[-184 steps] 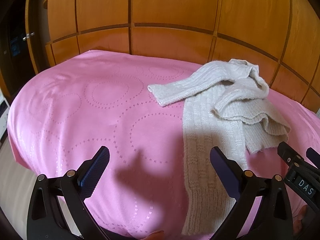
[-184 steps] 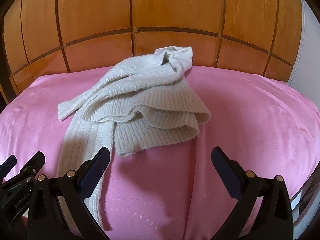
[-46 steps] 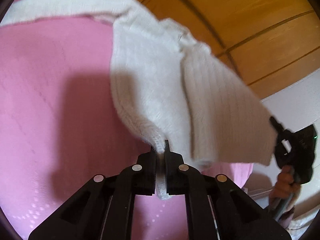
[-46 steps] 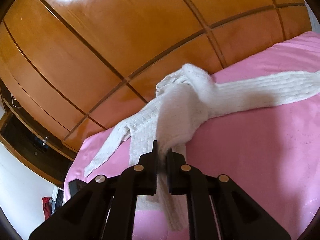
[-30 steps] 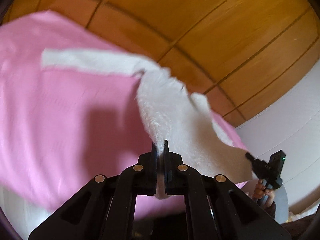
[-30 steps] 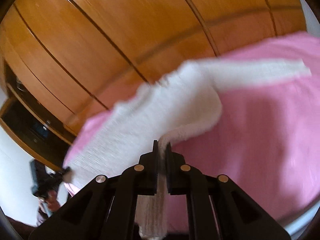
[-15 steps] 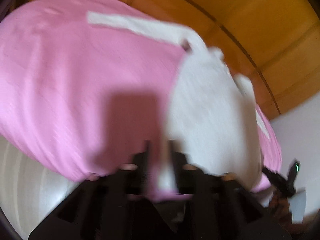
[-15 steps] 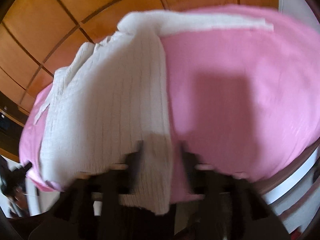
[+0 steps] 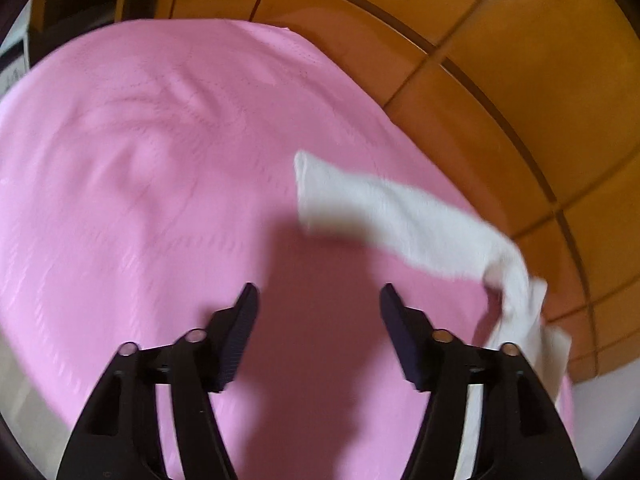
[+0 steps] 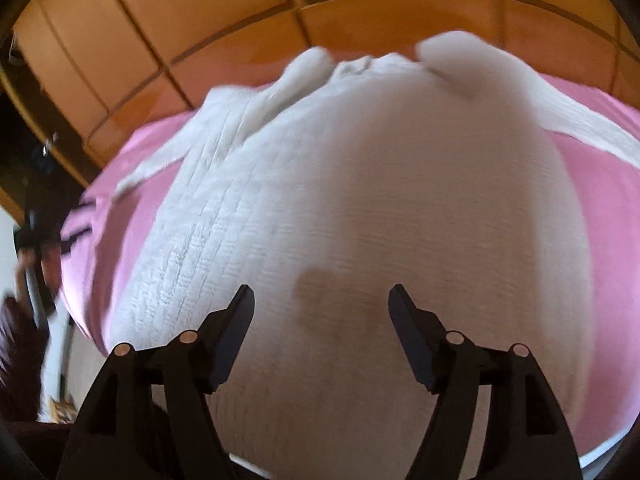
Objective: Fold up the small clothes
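A cream knit sweater (image 10: 360,216) lies spread flat on the pink bedspread (image 10: 608,216), body towards me and both sleeves out to the sides. My right gripper (image 10: 320,300) is open and empty just above the sweater's lower part. In the left wrist view only one sleeve (image 9: 392,208) shows, stretched out to the left over the pink bedspread (image 9: 140,160). My left gripper (image 9: 318,300) is open and empty above bare bedspread, left of the sweater's body.
A wooden panelled headboard (image 9: 500,40) runs behind the bed, and also shows in the right wrist view (image 10: 240,12). The bed's edge drops off at the lower left (image 9: 24,392). The other gripper and hand show blurred at the far left (image 10: 32,248).
Both grippers held the sweater's hem shut, swung it out flat over the bed, then opened and let go. The sweater now lies spread out. The left gripper has turned away to the left.
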`<move>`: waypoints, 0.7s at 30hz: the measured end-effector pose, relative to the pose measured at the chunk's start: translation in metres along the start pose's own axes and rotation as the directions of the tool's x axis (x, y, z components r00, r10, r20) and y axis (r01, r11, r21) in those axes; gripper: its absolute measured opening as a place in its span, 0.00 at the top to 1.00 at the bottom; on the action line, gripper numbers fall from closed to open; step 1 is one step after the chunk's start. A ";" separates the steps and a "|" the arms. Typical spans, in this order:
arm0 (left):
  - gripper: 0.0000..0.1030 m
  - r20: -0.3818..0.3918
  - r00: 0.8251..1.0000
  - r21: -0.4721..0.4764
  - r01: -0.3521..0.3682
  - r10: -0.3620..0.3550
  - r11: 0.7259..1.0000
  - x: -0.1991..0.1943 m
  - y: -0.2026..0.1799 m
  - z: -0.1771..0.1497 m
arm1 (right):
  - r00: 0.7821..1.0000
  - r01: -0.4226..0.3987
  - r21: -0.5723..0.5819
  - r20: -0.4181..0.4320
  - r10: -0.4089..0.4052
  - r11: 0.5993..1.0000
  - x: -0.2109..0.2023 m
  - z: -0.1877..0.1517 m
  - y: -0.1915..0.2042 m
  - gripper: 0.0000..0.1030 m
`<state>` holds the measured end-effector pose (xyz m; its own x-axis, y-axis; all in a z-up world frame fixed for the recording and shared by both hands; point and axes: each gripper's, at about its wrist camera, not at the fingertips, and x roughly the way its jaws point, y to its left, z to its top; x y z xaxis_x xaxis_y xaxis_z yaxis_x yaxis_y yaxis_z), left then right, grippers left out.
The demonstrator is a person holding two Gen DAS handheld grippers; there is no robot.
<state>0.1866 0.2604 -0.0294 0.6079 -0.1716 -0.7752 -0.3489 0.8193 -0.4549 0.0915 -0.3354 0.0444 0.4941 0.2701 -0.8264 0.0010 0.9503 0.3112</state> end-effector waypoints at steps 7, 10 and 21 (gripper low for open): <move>0.37 -0.066 0.997 -0.118 0.041 -0.048 0.992 0.066 0.003 0.058 | 0.998 0.004 0.011 -0.056 -0.003 1.000 0.022 -0.007 0.001 0.29; 0.70 -0.072 0.997 -0.099 0.005 -0.012 0.995 0.085 -0.006 0.066 | 0.998 -0.035 0.053 -0.059 0.038 0.998 0.026 -0.007 -0.005 0.20; 0.95 0.268 0.959 -0.017 -0.087 0.089 0.996 -0.026 0.005 0.125 | 0.993 -0.049 0.008 -0.110 0.049 0.999 0.038 -0.001 0.006 0.02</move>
<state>0.2582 0.3372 0.0427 0.7432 0.0544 -0.6668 -0.4129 0.8215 -0.3932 0.1097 -0.3199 0.0147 0.3949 0.3320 -0.8566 -0.0164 0.9348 0.3547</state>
